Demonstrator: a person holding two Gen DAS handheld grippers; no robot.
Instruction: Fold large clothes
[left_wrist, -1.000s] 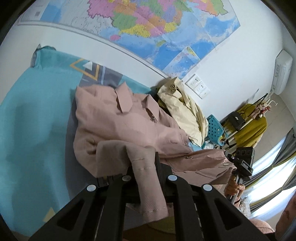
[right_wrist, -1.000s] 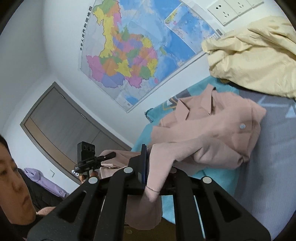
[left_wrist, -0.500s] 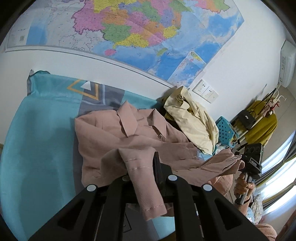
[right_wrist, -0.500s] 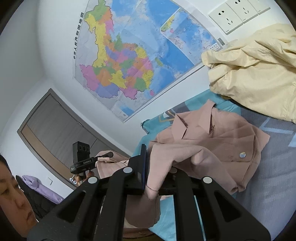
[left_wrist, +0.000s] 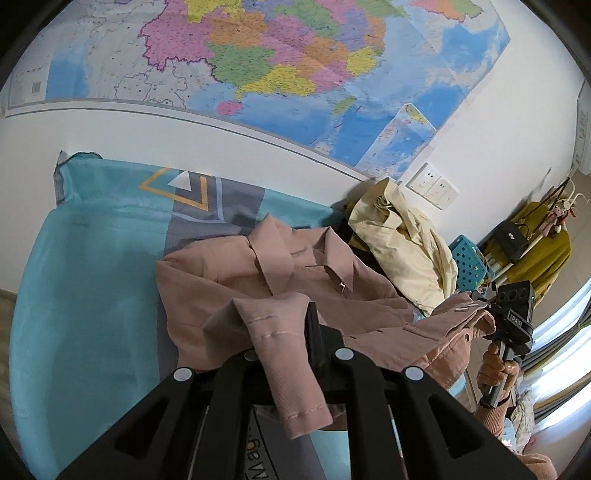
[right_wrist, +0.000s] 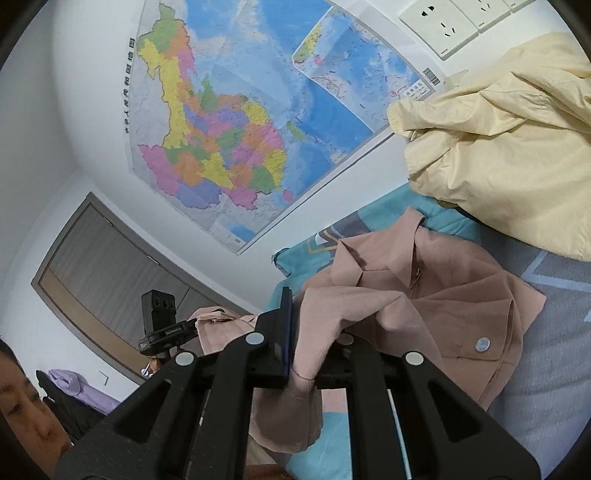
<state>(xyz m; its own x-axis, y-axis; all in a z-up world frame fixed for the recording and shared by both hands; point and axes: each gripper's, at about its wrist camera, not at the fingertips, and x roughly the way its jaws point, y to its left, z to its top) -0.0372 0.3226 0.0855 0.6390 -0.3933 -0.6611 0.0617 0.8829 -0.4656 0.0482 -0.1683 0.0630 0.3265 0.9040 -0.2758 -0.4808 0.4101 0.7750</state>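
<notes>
A pink collared shirt (left_wrist: 280, 273) lies on the bed, collar toward the wall, its lower part lifted off the sheet. My left gripper (left_wrist: 291, 332) is shut on a stitched pink hem, which drapes down over its fingers. In the right wrist view the same pink shirt (right_wrist: 443, 295) spreads to the right, and my right gripper (right_wrist: 306, 332) is shut on another bunch of its fabric. Each gripper shows in the other's view: the right gripper (left_wrist: 484, 314) with cloth at the far right, the left gripper (right_wrist: 192, 325) at the left.
The bed has a teal and grey sheet (left_wrist: 85, 280). A cream garment (left_wrist: 402, 243) is heaped by the wall near the sockets (left_wrist: 432, 186). A large map (left_wrist: 258, 70) hangs above. A teal basket (left_wrist: 469, 266) and a clothes rack (left_wrist: 532, 236) stand at the right. A person's face (right_wrist: 22, 413) is low left.
Both grippers have drawn back from the wall with the pink cloth held, pulling the shirt's lower part toward me. The shirt now looks smaller and more stretched out.
</notes>
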